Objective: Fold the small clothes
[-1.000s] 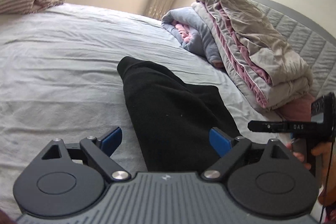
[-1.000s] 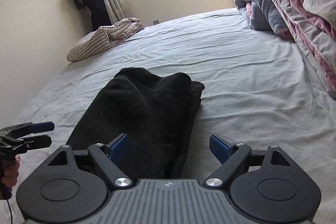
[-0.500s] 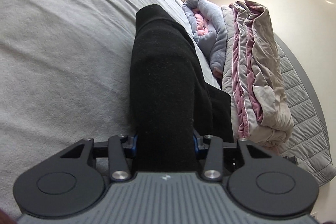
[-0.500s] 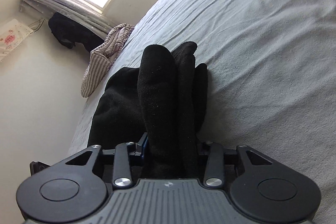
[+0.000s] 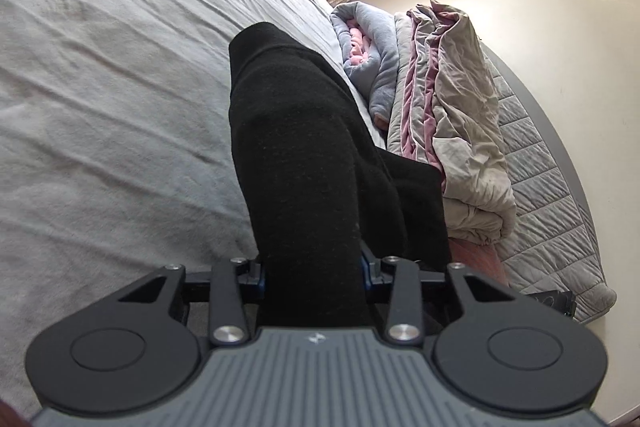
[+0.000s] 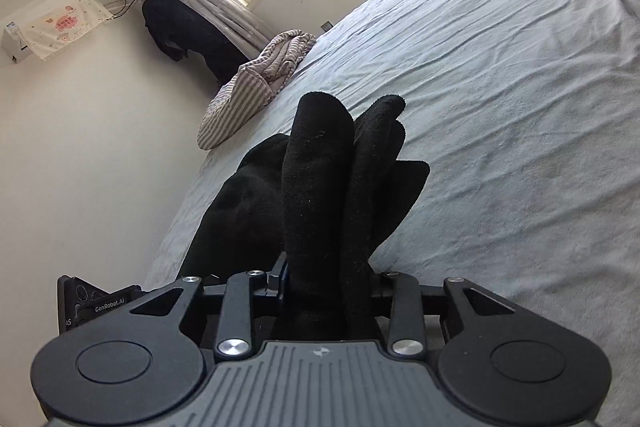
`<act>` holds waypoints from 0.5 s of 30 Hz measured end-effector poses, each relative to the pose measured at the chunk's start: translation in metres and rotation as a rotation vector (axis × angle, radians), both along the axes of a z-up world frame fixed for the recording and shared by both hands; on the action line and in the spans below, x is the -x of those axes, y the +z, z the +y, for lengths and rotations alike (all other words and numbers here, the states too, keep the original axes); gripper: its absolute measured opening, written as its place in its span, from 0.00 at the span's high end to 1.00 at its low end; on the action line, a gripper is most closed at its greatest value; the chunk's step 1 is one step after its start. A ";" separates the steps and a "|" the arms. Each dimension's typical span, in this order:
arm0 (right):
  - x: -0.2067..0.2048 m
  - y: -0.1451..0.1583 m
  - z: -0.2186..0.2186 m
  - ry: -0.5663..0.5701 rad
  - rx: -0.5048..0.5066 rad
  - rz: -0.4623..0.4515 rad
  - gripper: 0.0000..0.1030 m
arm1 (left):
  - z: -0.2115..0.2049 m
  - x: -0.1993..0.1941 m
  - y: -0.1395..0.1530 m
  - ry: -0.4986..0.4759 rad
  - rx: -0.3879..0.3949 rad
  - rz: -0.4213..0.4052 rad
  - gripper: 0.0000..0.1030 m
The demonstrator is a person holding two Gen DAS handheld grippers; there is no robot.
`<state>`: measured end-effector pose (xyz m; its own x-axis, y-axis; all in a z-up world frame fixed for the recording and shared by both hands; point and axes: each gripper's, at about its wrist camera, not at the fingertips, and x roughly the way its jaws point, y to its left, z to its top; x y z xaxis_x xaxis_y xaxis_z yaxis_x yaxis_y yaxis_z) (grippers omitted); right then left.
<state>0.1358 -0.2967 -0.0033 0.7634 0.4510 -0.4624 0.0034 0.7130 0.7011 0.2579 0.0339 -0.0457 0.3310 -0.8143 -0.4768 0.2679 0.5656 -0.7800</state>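
- Left wrist: left gripper [image 5: 312,267] has just been closing and its pads now pinch the near edge of the black garment [image 5: 296,147], bunched thick between them. The rest of the cloth runs away over the grey bed [image 5: 100,107]. Probably gripped here to carry this end over for a fold.
- Folded quilts [image 5: 448,107] sit just beside the garment, clear of the fold path.
- Right wrist: right gripper [image 6: 326,287], also just closing, is clamped on another bunch of the same garment [image 6: 316,187]; folds stand up out of it, the rest lies on the bed [image 6: 500,107]. Two grips likely keep the edge even.
- Striped cloth [image 6: 256,87] lies well apart by the wall.
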 end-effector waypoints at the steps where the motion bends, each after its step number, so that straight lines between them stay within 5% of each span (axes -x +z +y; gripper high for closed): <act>1: 0.010 0.001 0.009 0.002 -0.003 -0.003 0.67 | 0.006 0.007 0.002 -0.001 -0.008 0.004 0.64; 7: 0.029 -0.023 0.043 0.031 0.011 0.010 0.65 | 0.035 0.040 -0.020 -0.010 -0.109 -0.044 0.60; 11: 0.032 -0.047 0.055 -0.014 0.159 0.075 0.56 | 0.042 0.061 -0.050 0.043 -0.325 -0.083 0.46; 15: 0.051 -0.029 0.058 -0.011 0.289 -0.018 0.50 | 0.058 0.090 -0.019 0.123 -0.334 -0.238 0.47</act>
<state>0.0844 -0.2389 -0.0321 0.7769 0.2944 -0.5565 0.0014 0.8831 0.4691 0.1680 0.0923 -0.0649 0.5482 -0.5762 -0.6063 0.3333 0.8153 -0.4735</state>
